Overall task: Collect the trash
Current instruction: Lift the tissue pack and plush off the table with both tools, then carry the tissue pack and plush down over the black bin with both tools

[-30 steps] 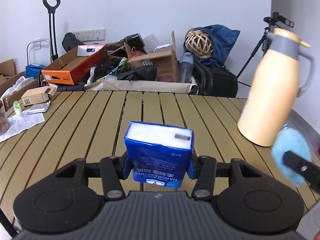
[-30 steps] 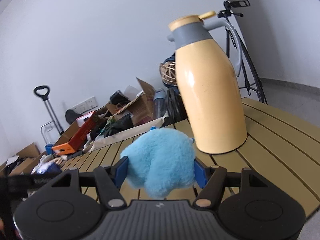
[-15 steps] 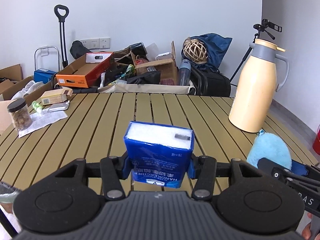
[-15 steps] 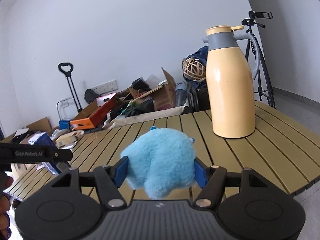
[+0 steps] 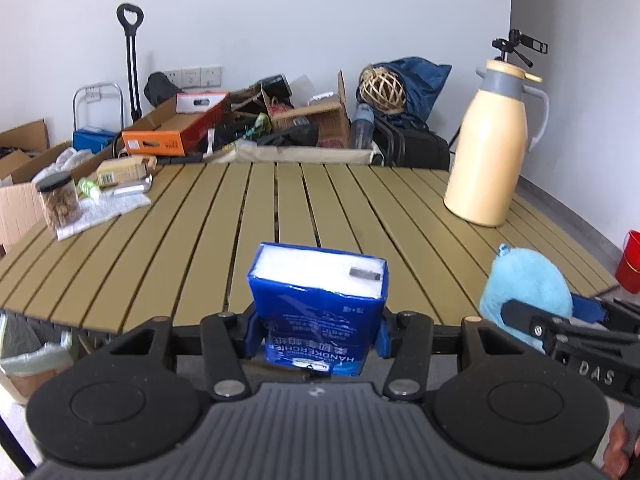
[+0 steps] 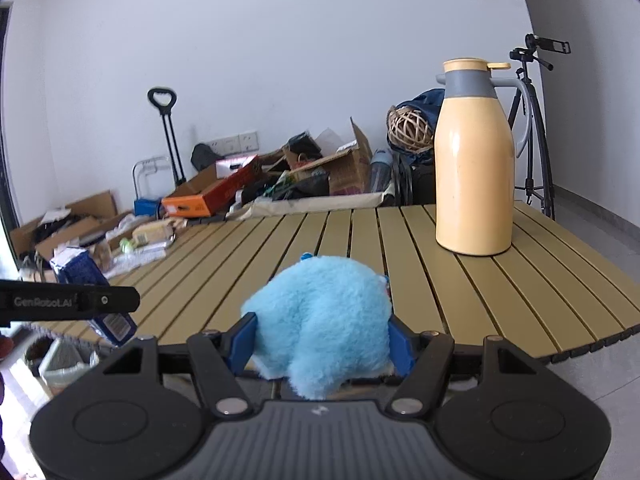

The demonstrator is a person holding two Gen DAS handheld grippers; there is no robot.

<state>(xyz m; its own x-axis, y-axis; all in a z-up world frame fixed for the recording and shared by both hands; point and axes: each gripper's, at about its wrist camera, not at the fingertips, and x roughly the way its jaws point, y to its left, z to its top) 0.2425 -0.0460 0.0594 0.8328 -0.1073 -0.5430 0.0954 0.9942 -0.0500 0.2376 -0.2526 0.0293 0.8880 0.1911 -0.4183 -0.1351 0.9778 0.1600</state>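
My left gripper [image 5: 316, 334] is shut on a blue tissue pack [image 5: 318, 304] with white tissue showing at its top; I hold it off the near edge of the slatted table [image 5: 320, 208]. The pack also shows in the right wrist view [image 6: 86, 280], at the left. My right gripper [image 6: 320, 346] is shut on a fluffy light-blue plush toy [image 6: 324, 316], also held off the table's near edge. The toy shows in the left wrist view [image 5: 526, 288], at the right.
A tall cream thermos jug [image 5: 490, 148] stands at the table's far right. A jar [image 5: 58, 200], a paper towel [image 5: 102, 210] and small boxes [image 5: 120, 168] lie at its far left. Cardboard boxes [image 5: 176, 128] and bags pile behind. A red bucket [image 5: 630, 256] stands on the floor at right.
Both grippers have pulled back from the table toward its near edge, each still holding its object. The thermos now looks farther away.
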